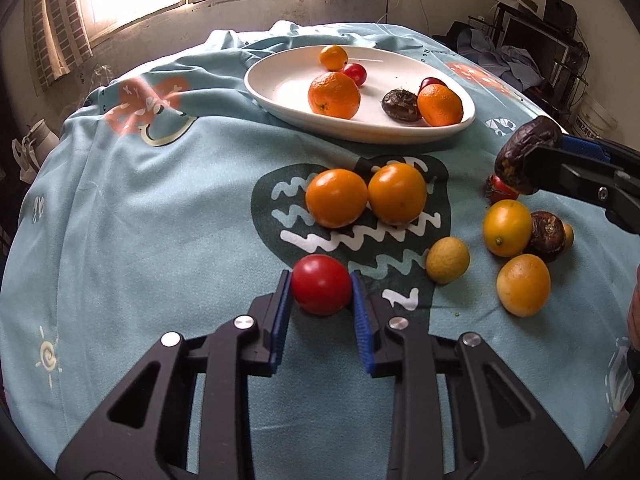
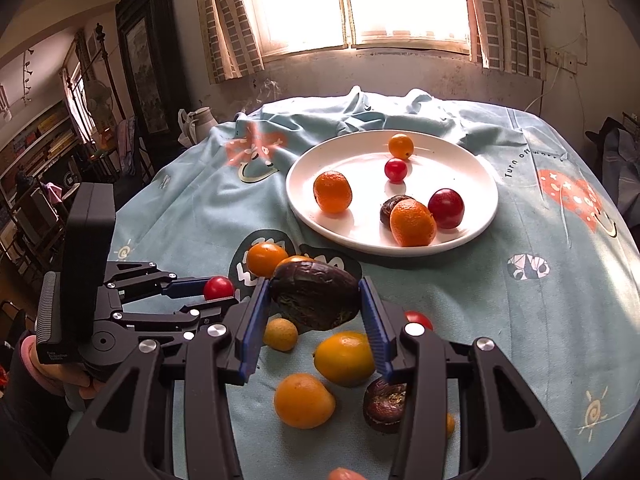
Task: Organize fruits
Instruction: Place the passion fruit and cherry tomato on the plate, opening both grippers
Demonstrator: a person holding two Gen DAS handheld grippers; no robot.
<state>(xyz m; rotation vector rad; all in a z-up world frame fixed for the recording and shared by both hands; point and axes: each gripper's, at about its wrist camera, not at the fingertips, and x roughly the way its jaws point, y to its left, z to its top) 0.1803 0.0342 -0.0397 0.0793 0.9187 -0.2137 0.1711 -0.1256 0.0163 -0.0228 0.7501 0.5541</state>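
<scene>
My left gripper (image 1: 321,292) is shut on a red tomato (image 1: 321,290) just above the blue cloth; it also shows in the right wrist view (image 2: 218,288). My right gripper (image 2: 314,300) is shut on a dark wrinkled fruit (image 2: 316,294), held above the loose fruits; it also shows in the left wrist view (image 1: 524,156). A white plate (image 1: 280,92) at the back holds oranges (image 1: 334,95), small red fruits and a dark fruit (image 1: 400,105). Two orange fruits (image 1: 336,198) lie ahead of my left gripper.
Several yellow-orange fruits (image 1: 506,228), a small yellow one (image 1: 447,260), a dark fruit (image 1: 547,236) and a small red one (image 1: 500,188) lie on the cloth at right. The tablecloth (image 1: 140,220) is bunched behind the plate. A window and wall stand beyond the table.
</scene>
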